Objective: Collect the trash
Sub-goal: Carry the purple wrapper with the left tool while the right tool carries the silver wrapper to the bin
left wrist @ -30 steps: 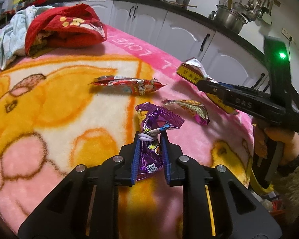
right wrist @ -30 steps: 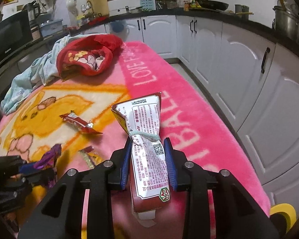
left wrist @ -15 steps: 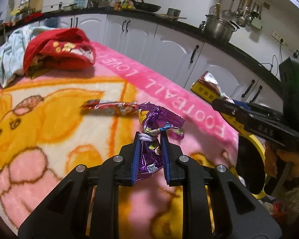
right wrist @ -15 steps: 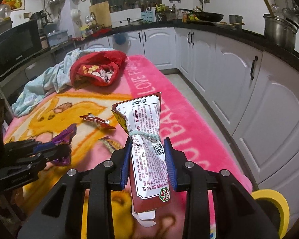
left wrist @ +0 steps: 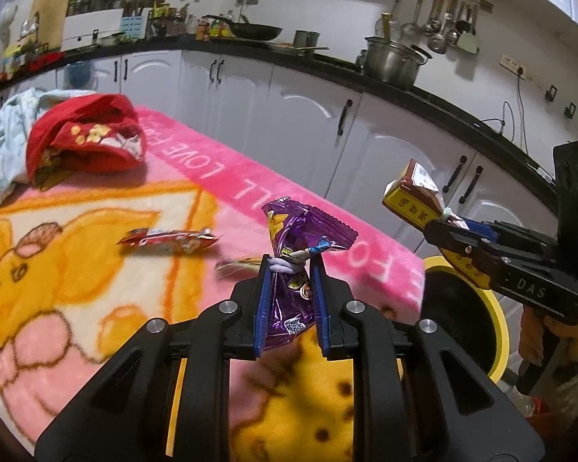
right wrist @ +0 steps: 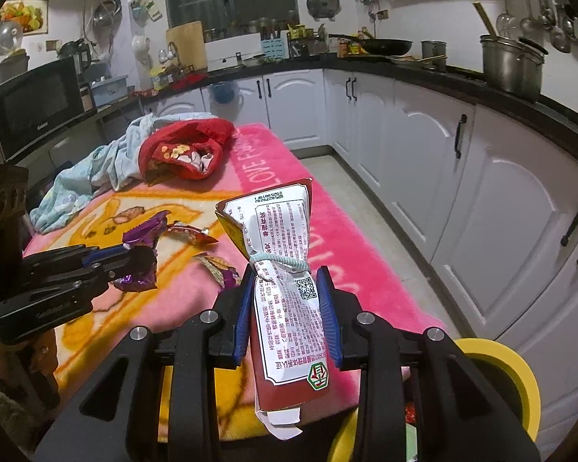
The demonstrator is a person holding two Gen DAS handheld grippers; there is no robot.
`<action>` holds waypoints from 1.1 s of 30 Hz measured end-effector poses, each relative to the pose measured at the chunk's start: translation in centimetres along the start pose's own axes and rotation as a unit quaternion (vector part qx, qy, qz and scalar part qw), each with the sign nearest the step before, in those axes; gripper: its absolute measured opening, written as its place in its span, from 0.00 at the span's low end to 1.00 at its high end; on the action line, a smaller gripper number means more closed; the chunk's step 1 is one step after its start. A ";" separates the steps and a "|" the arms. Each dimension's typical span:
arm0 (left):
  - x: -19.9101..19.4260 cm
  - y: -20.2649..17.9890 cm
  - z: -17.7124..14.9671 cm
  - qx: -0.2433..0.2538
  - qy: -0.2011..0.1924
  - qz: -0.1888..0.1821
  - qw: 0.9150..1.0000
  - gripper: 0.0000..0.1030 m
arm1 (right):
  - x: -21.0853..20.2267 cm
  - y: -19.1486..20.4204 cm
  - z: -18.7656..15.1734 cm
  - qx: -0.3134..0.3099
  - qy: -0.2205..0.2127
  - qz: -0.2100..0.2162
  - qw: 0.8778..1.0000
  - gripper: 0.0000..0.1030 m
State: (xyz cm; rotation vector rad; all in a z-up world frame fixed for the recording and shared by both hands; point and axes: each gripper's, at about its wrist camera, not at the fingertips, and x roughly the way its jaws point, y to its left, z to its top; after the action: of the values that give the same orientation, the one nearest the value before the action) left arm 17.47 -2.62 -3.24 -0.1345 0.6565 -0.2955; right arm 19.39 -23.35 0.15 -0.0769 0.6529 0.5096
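Left tongs (left wrist: 291, 296) are clenching a purple snack wrapper (left wrist: 302, 238), holding it up above the pink cartoon blanket (left wrist: 96, 269) covering the bench. Right tongs (right wrist: 287, 308) are gripping a red & white printed packet (right wrist: 285, 288) w/ a band round its neck, over the bench edge near the yellow-rimmed bin (right wrist: 497, 369). Two more wrappers are lying on the blanket: a red one (left wrist: 169, 238) & a crumpled one (right wrist: 215, 267) nearer the tongs.
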 end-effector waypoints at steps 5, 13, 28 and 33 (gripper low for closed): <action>0.1 -1.7 0.3 0.012 -0.005 -0.009 1.000 0.13 | -1.8 -0.9 -0.7 0.010 -0.009 -0.009 1.000 0.29; 0.7 -4.7 1.0 0.033 -0.013 -0.030 0.999 0.13 | -4.7 -3.4 -2.3 0.030 -0.021 -0.039 0.999 0.29; 3.1 -11.3 1.6 0.082 -0.011 -0.074 0.994 0.13 | -8.6 -8.0 -6.4 0.069 -0.023 -0.089 0.993 0.29; 4.0 -13.4 1.5 0.095 -0.006 -0.088 0.992 0.13 | -9.5 -9.3 -8.0 0.079 -0.019 -0.104 0.991 0.29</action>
State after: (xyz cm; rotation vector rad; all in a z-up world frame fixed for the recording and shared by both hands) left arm 18.36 -16.55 -1.48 -0.0112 0.6029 -0.5249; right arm 12.88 -37.41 -1.37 0.0145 0.6387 0.2566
